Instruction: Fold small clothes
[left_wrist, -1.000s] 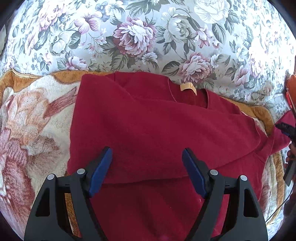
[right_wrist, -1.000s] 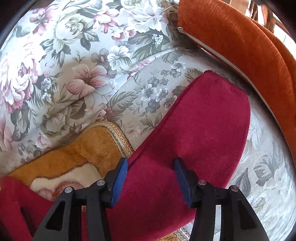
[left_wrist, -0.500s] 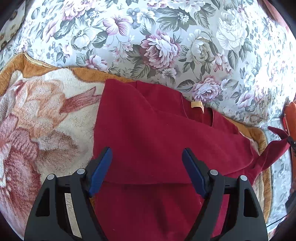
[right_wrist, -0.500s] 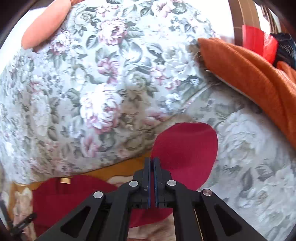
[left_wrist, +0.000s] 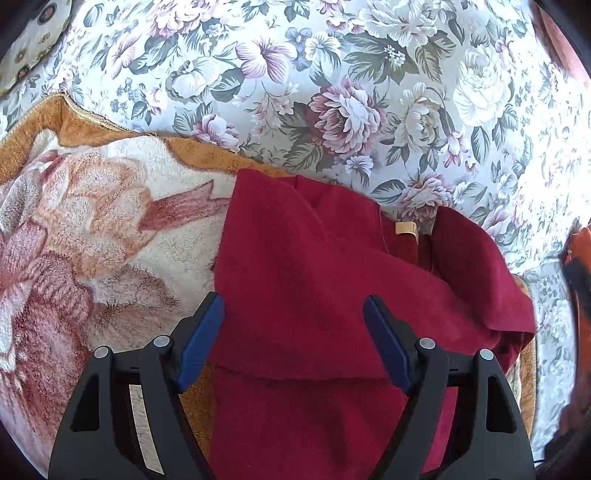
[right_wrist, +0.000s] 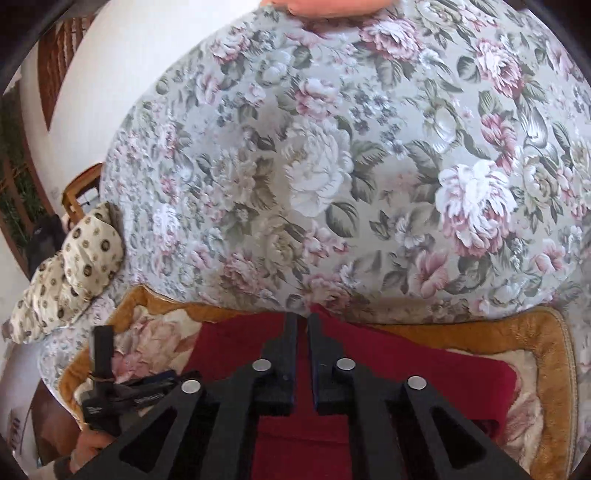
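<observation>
The red garment (left_wrist: 332, 280) runs off the lower frame edge in the left wrist view. The right gripper (right_wrist: 302, 325) bodywork hides its middle; whether fabric sits between the jaws is indeterminate.

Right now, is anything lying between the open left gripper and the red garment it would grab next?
Nothing visible does. The left gripper hangs open directly over the red garment, with only that cloth between its blue pads. The garment lies on the plush blanket. The right gripper is nearly shut over the same garment.

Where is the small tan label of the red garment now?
In the left wrist view, the tan label sits right of centre at the red garment neckline, just below the floral cushion.
</observation>
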